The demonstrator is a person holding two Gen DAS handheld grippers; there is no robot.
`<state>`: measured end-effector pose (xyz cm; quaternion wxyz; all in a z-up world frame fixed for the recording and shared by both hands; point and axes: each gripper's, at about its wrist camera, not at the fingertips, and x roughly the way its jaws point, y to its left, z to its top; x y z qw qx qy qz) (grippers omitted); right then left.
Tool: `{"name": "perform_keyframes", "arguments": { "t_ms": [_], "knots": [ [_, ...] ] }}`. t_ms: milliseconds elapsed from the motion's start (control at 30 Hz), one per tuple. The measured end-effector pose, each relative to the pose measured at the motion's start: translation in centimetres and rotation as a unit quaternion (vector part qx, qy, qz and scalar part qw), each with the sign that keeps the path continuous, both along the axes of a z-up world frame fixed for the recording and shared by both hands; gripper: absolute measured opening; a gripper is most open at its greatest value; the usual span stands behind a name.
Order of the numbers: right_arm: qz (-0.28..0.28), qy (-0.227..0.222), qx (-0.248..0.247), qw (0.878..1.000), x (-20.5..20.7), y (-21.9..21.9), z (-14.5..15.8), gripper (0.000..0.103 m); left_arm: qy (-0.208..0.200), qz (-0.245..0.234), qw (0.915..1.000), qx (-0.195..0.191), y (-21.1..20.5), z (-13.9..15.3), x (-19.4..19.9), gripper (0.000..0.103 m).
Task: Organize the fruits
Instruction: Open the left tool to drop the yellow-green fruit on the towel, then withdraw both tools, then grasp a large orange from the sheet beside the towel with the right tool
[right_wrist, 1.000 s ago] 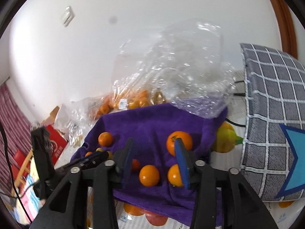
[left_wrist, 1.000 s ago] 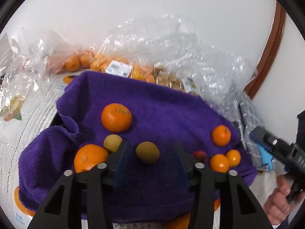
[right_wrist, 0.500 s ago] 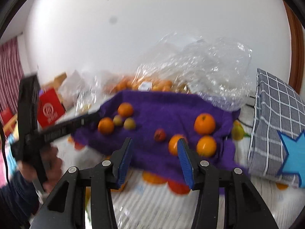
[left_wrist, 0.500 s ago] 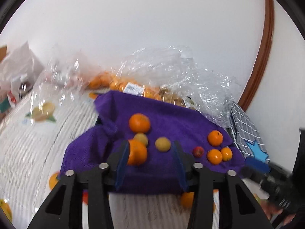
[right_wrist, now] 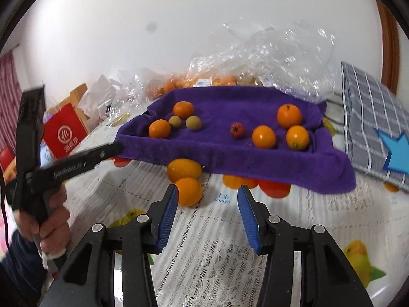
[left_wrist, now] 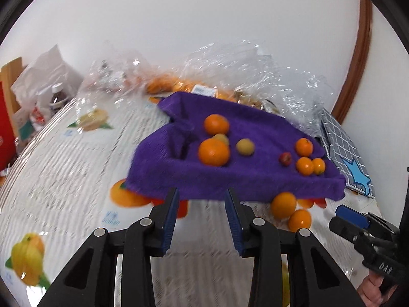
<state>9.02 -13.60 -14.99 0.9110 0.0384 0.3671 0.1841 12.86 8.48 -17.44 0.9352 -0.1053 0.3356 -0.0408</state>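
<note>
Fruits lie sorted on the purple towel as both grippers back away, left gripper jaws just narrowing on nothing, right gripper part-open and empty, suggesting this placement is done.

White wall, wooden trim, striped curtain

place: home, lived-in room | cues: fruit-print tablecloth; checked cushion; red gift bag; plastic bags of oranges; purple towel

orange fruits on a purple towel, grey checked cushion.
</note>
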Motion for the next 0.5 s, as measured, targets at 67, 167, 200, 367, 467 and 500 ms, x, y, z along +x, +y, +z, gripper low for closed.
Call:
{"name": "perform_keyframes", "arguments": {
  "t_ms": [67, 167, 200, 367, 467, 500],
  "knots": [
    [-0.001, 0.011, 0.01, 1.0, 0.1, 0.0, -0.4, 0.049, 0.006, 0.013, 0.9999, 0.002, 0.6, -0.1, -0.4, 0.035],
    [0.002, 0.012, -0.002, 1.0, 0.0, 0.5, -0.6, 0.048, 0.02, 0.03, 0.9993, 0.002, 1.5, -0.4, -0.6, 0.035],
    [0.005, 0.012, -0.007, 1.0, 0.0, 0.7, -0.6, 0.048, 0.026, 0.035, 0.999, 0.001, 1.9, -0.6, -0.6, 0.035],
    [0.006, 0.016, -0.033, 0.999, 0.6, 2.3, -0.8, 0.048, 0.065, 0.04, 0.997, -0.015, 3.0, -1.7, -0.2, 0.035],
    [0.003, 0.022, -0.044, 0.999, 1.2, 3.1, -1.1, 0.048, 0.069, 0.044, 0.9963, -0.026, 3.5, -1.9, -0.3, 0.035],
    [0.004, 0.025, -0.047, 0.999, 1.4, 3.3, -1.2, 0.048, 0.065, 0.045, 0.9964, -0.031, 3.7, -1.8, -0.5, 0.035]
  ]
}}
